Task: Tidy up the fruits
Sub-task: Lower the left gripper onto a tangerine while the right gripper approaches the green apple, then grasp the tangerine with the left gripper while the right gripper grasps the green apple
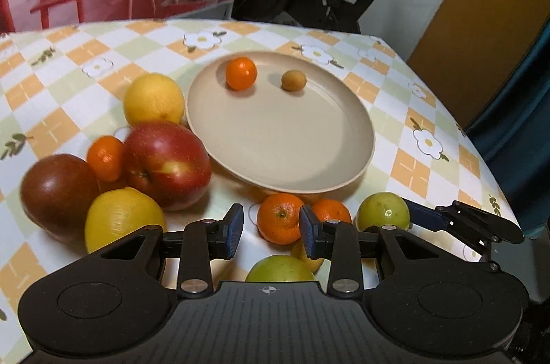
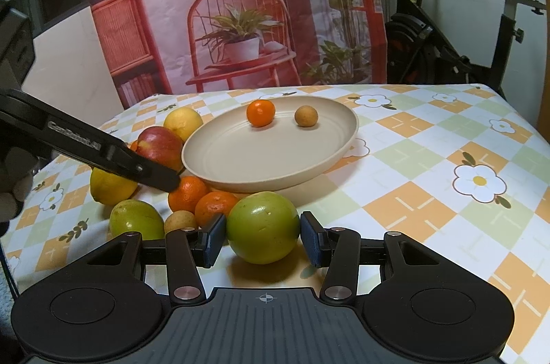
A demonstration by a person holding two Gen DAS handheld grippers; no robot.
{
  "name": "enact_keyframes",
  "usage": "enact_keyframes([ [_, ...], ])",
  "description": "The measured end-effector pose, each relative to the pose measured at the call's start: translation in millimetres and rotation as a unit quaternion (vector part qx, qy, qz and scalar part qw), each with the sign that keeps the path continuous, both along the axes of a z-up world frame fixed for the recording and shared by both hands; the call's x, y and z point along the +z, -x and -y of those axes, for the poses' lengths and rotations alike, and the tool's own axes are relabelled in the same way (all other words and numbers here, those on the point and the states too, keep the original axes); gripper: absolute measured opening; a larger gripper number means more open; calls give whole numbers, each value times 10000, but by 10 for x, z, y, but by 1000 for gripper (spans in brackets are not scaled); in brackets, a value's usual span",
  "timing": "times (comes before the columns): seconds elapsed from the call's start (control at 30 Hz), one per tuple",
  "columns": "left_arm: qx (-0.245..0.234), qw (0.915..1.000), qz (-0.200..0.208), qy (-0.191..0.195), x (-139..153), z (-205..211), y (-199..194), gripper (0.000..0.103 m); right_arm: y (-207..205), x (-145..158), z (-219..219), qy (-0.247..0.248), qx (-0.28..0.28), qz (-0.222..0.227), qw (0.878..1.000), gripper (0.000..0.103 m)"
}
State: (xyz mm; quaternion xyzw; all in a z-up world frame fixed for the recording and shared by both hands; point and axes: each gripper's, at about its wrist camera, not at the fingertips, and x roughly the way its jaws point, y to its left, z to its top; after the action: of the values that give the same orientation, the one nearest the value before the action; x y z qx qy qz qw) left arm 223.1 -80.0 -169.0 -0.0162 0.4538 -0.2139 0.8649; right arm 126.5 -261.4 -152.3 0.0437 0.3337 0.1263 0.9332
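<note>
The right gripper (image 2: 264, 235) clamps a green apple (image 2: 263, 228) near the plate (image 2: 268, 154); the left gripper (image 1: 271, 235) hangs narrowly parted, empty, above a tangerine (image 1: 280, 221).

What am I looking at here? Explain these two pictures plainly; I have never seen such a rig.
No robot here: a person holds a two-finger gripper in each hand, and each carries a camera looking along its fingers. One picture comes from the left gripper, the other from the right gripper. On the checked tablecloth sits a beige plate holding a small orange and a small brown fruit. Beside it lie a red apple, lemons, tangerines and green fruit. The right gripper clasps a green fruit. The left one is open, above a tangerine.
</note>
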Motion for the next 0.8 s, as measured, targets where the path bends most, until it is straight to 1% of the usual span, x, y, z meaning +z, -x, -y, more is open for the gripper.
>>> enact_keyframes([
  [0.07, 43, 9999, -72, 63, -34, -7, -28, 40, 3, -5, 3, -4, 7, 5, 10000, 44],
  [0.13, 99, 9999, -103, 89, -52, -9, -53, 47, 5, -8, 6, -6, 7, 6, 10000, 44],
  [0.33, 60, 9993, -287, 248, -115, 69, -146, 47, 0, -12, 6, -1, 10, 10, 10000, 44],
  [0.43, 99, 9987, -345, 354, -150, 77, -152, 46, 0, -14, 5, 0, 9, 10, 10000, 44],
  [0.53, 169, 9983, -380, 419, -158, 52, -159, 38, -1, -13, 5, -1, 10, 9, 10000, 44],
  [0.6, 172, 9980, -400, 450, -157, 35, -151, 37, 0, -13, 4, -7, 7, 8, 10000, 44],
  [0.7, 224, 9986, -319, 368, -131, 18, -108, 37, 0, -12, 5, 2, 10, 10, 10000, 44],
  [0.8, 216, 9995, -185, 133, -107, 21, -52, 37, 0, -12, 4, -4, 9, 9, 10000, 44],
])
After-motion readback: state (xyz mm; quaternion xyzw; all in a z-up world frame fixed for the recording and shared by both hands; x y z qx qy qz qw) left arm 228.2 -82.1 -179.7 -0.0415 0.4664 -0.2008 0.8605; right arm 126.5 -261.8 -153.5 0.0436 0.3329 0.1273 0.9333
